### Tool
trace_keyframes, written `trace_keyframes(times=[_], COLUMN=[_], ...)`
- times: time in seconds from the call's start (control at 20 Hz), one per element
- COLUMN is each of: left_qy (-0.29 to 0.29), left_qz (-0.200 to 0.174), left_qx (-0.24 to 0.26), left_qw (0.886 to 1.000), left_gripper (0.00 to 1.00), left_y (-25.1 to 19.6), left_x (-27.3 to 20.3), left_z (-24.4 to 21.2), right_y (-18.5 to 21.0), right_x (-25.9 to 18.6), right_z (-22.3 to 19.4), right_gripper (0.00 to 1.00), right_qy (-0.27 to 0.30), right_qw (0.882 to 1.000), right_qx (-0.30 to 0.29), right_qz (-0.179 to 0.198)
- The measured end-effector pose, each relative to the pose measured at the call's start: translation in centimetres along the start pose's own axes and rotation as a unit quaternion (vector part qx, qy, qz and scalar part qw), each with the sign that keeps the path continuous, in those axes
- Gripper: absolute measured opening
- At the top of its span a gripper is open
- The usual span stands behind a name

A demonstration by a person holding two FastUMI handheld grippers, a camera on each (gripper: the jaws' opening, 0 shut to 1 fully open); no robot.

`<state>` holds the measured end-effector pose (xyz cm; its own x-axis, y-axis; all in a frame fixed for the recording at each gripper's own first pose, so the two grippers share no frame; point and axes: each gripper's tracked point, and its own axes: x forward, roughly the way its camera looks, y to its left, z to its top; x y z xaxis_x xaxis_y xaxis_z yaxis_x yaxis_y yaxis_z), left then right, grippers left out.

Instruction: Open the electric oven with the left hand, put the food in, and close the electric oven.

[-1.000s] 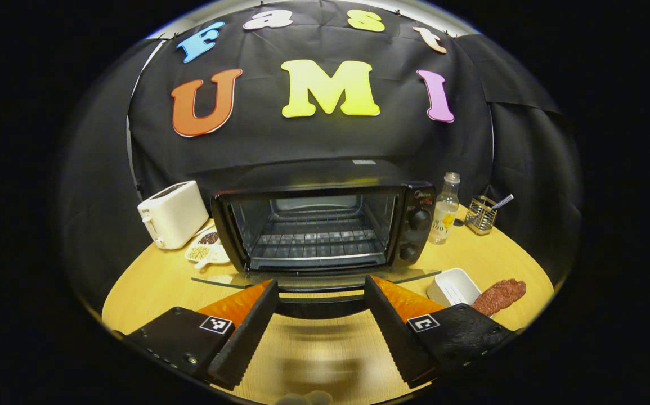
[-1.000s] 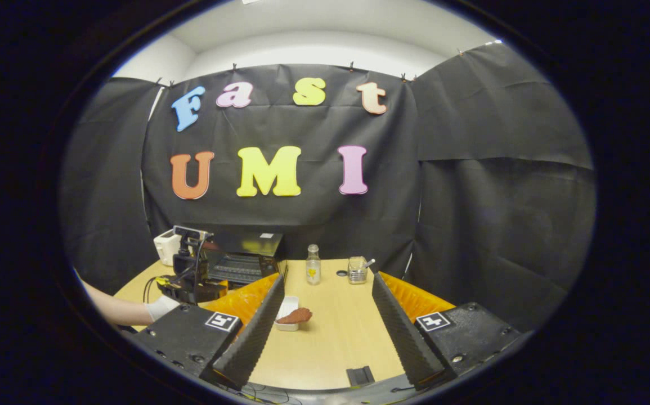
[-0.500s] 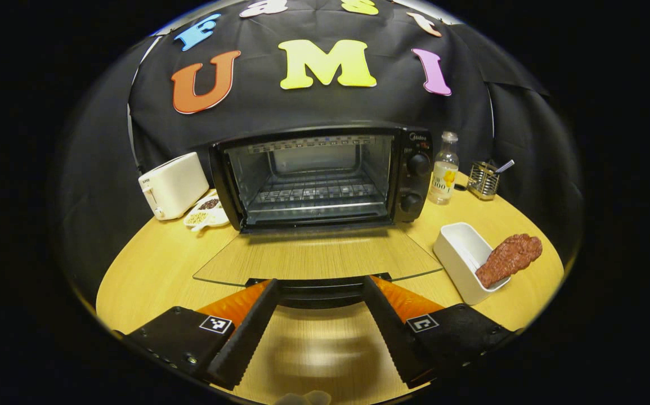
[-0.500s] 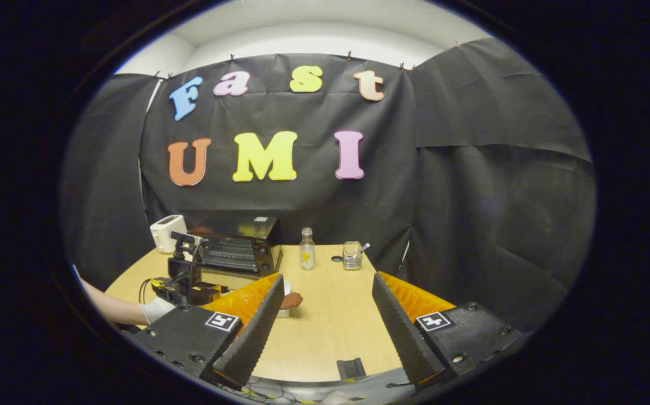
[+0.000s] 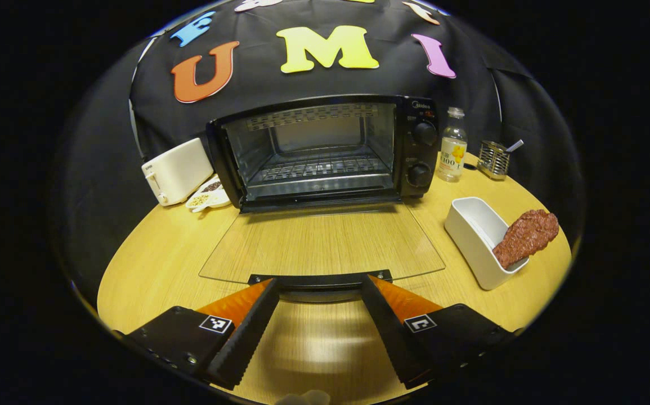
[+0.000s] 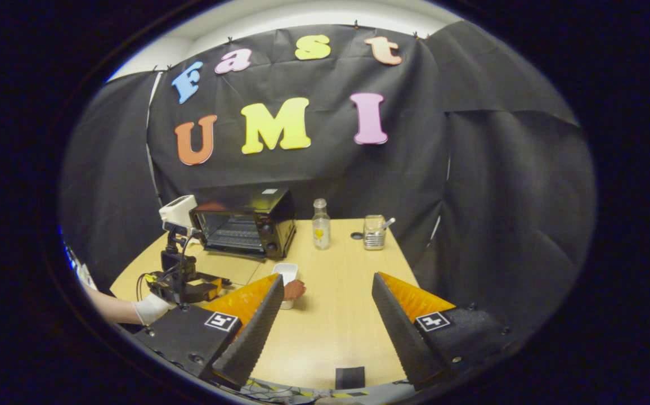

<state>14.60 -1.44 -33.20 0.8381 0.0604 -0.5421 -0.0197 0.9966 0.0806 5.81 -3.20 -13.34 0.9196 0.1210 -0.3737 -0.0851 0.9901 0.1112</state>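
Oven: I see the electric oven in the upper middle of the left gripper view, at the back of the worktop; its cavity is open and the wire rack inside is bare.
Door: the glass door lies flat toward me, its dark handle at the lower middle of the frame.
Left gripper: my left gripper has its fingers wide apart on either side of the handle; I cannot tell if they touch it.
Food: the reddish-brown food leans on the rim of a white tray at the right of the frame.
Right gripper: my right gripper is spread wide and holds nothing; the food is just past its left finger.
Around: toaster at left, bottle and wire holder at upper right.
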Motion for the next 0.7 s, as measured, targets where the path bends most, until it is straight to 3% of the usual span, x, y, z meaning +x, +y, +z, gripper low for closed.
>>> trace_keyframes(times=[0.25,0.55,0.6,0.7], left_qy=[-0.025,-0.025,-0.027,-0.038], left_qz=[0.007,0.051,0.056,0.062], left_qx=[0.012,-0.005,-0.005,-0.007], left_qw=[1.000,0.998,0.998,0.997], left_gripper=[0.97,0.97,0.97,0.97], left_y=[-0.3,1.4,1.6,1.6], left_x=[-3.1,-6.2,-6.6,-7.8], left_z=[1.7,3.8,4.3,5.4], right_y=[-0.2,1.2,1.4,1.7], right_x=[7.5,14.3,15.3,16.9], right_z=[-2.4,-5.5,-6.0,-7.1], right_gripper=[0.97,0.94,1.00,0.90], right_qy=[0.066,0.139,0.150,0.168], right_qw=[0.996,0.981,0.978,0.973], right_qx=[0.014,0.037,0.038,0.041], right_qz=[0.061,0.131,0.138,0.152])
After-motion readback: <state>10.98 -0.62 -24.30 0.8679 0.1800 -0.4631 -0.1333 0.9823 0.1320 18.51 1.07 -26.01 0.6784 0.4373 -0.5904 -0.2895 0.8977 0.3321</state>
